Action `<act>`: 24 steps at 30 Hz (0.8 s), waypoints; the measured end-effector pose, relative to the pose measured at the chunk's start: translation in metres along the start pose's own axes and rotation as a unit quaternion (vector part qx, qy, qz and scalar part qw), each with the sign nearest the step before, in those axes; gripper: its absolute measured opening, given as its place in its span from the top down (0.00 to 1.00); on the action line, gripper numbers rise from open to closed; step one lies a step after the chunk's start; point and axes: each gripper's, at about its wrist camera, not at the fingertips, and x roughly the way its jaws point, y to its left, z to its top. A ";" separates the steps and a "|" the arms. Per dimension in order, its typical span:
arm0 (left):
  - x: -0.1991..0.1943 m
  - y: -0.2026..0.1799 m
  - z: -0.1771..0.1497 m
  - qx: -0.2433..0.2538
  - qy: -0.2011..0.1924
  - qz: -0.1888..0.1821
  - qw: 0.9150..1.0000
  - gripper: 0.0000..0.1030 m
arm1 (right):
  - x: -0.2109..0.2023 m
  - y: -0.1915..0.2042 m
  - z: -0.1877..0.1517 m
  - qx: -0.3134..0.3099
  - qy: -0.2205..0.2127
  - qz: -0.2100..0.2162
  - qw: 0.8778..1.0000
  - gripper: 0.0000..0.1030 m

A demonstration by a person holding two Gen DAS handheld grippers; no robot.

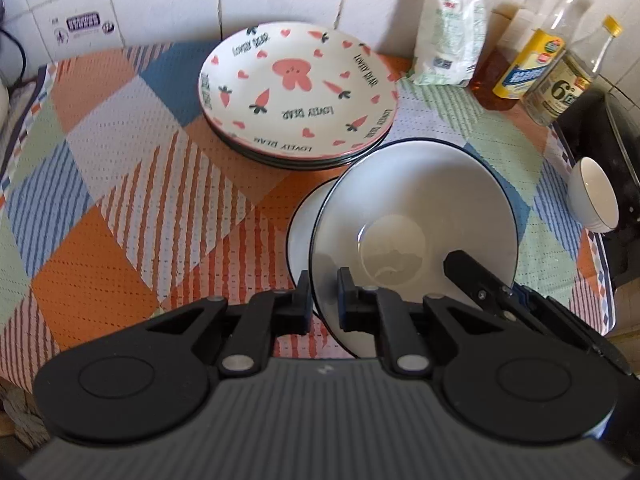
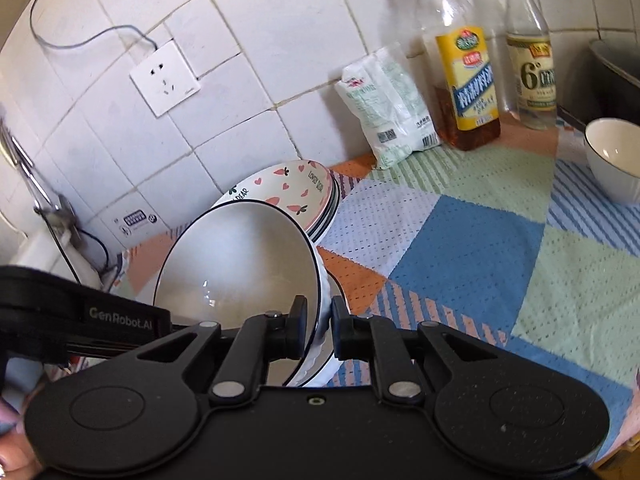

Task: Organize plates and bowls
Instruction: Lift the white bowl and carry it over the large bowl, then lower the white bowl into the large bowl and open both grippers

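A white bowl with a dark rim (image 1: 416, 216) is tilted above a second white bowl (image 1: 308, 224) on the patterned cloth. My left gripper (image 1: 323, 300) is shut on the near rim of the tilted bowl. My right gripper (image 2: 319, 324) is shut on the same bowl's (image 2: 240, 256) other rim; its fingers (image 1: 476, 276) show in the left wrist view. A stack of plates topped by a pink rabbit plate (image 1: 298, 88) sits behind, also in the right wrist view (image 2: 296, 196). A small white bowl (image 1: 592, 196) stands at the right edge, also in the right wrist view (image 2: 616, 156).
A white bag (image 1: 448, 36) and three bottles (image 1: 536, 60) stand against the tiled wall at the back right. A dark appliance (image 1: 608, 152) borders the cloth on the right. A wall socket (image 2: 165, 78) and cables are on the left wall.
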 end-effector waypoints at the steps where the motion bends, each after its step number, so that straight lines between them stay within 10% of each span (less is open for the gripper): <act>1: 0.002 0.002 0.001 -0.005 0.005 0.000 1.000 0.91 | 0.002 0.001 0.001 -0.003 0.003 -0.002 1.000 0.85; 24: 0.026 0.007 0.005 -0.024 0.020 -0.013 0.999 0.84 | 0.023 0.037 -0.013 -0.179 -0.008 -0.107 0.978 0.84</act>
